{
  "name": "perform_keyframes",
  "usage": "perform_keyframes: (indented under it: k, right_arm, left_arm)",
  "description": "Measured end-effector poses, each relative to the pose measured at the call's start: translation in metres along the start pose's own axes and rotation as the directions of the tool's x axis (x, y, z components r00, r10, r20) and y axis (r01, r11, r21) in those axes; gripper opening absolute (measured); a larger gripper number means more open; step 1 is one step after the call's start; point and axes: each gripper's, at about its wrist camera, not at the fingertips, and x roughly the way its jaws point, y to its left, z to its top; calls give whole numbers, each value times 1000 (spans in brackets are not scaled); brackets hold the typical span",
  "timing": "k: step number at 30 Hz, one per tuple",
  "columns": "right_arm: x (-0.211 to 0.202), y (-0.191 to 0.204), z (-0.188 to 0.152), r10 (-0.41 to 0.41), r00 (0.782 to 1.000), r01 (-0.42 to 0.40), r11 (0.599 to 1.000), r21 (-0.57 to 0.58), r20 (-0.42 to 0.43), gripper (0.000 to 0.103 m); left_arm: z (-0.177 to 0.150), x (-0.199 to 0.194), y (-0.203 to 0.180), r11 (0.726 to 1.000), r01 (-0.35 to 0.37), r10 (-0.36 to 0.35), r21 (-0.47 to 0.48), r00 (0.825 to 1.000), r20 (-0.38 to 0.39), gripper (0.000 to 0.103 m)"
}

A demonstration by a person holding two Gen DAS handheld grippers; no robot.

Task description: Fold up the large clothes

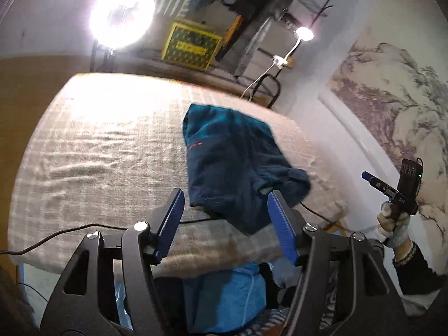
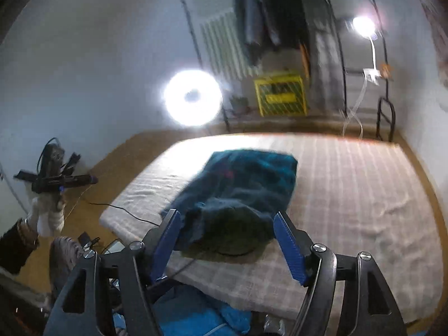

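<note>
Ahead, dark blue garment (image 1: 238, 162) lies beyond both tools, untouched.

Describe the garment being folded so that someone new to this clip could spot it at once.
Find the bed with the pale checked cover that fills the room. The garment lies bunched on it near the closest edge, ahead of both open grippers. It is the only dark teal cloth on the cover, with a small red mark; the brighter blue cloth lies below the edge instead.
</note>
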Motion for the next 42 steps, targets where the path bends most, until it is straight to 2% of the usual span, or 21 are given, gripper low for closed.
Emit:
perform_keyframes:
  k: [3, 5, 8, 12, 14, 15, 16, 17, 18, 19, 21, 22, 23, 25, 27, 29, 32, 36, 38, 40, 42]
  right_arm:
    - [44, -23, -3, -2, 998, 8, 994, 105, -56, 67]
    - [72, -33, -3, 20, 997, -9, 990, 140, -77, 45]
    - [115, -37, 0, 73, 992, -58, 987, 148, -99, 40]
    - [176, -27, -11, 46, 979, -40, 999, 37, -200, 38]
    - [203, -24, -32, 12, 954, -24, 999, -34, -301, 37]
    - [215, -20, -47, -53, 931, 7, 992, -127, -362, 36]
    - [222, -16, -58, -96, 913, 21, 982, -189, -396, 37]
    - [223, -14, -65, -107, 915, 14, 972, -234, -390, 38]
    - [220, -13, -65, -96, 918, 1, 971, -238, -386, 38]
    - [219, -17, -60, -71, 915, -18, 977, -214, -398, 38]
    - [209, -32, -48, 38, 923, -80, 992, -94, -382, 40]
    - [202, -40, -40, 101, 932, -124, 991, -44, -348, 46]
    - [196, -48, -31, 138, 944, -148, 989, -9, -301, 56]
    - [191, -68, -8, 146, 970, -138, 989, 56, -192, 69]
    - [196, -88, 9, 127, 983, -111, 987, 120, -131, 70]
    - [209, -116, 27, 106, 990, -85, 973, 214, -89, 70]
    - [231, -156, 44, 107, 993, -85, 935, 343, -43, 70]
    - [271, -191, 50, 172, 984, -134, 872, 471, -38, 69]
    - [291, -205, 53, 218, 975, -167, 838, 519, -38, 61]
    - [315, -216, 54, 277, 960, -205, 795, 570, -40, 52]
    - [329, -226, 51, 312, 949, -227, 762, 606, -37, 50]
  left_arm:
    - [9, 48, 15, 995, 3, -8, -101, 999, -49, 64]
    - [15, 84, 15, 996, -10, 3, -92, 997, -76, 63]
    - [25, 129, 7, 996, 13, -21, -86, 995, -97, 63]
    - [25, 181, 1, 999, 22, -27, -38, 991, -132, 63]
    - [17, 212, 10, 1000, -14, 9, -23, 980, -198, 63]
    - [8, 228, 18, 999, -52, 48, -10, 966, -256, 64]
    - [-7, 245, 32, 997, -76, 68, -13, 941, -332, 64]
    - [-9, 241, 36, 999, -51, 43, -18, 953, -301, 65]
    - [-5, 236, 41, 999, -37, 26, -31, 952, -305, 65]
    - [1, 234, 45, 997, -22, -3, -73, 946, -325, 65]
    - [16, 222, 52, 989, 33, -72, -147, 959, -273, 65]
    - [29, 215, 55, 987, 48, -83, -154, 970, -230, 65]
    - [44, 210, 58, 987, 45, -74, -153, 980, -185, 65]
    - [67, 207, 67, 983, 41, -65, -176, 989, -132, 65]
    - [88, 212, 79, 973, 42, -64, -229, 994, -91, 65]
    - [107, 223, 93, 953, 71, -92, -294, 994, -58, 66]
    - [129, 250, 114, 907, 135, -163, -399, 986, -39, 68]
    - [139, 281, 134, 860, 179, -234, -478, 970, -59, 68]
    - [141, 298, 139, 830, 218, -292, -513, 954, -68, 68]
    - [144, 309, 138, 816, 240, -326, -526, 942, -78, 68]
    - [147, 318, 132, 824, 237, -335, -515, 936, -106, 66]
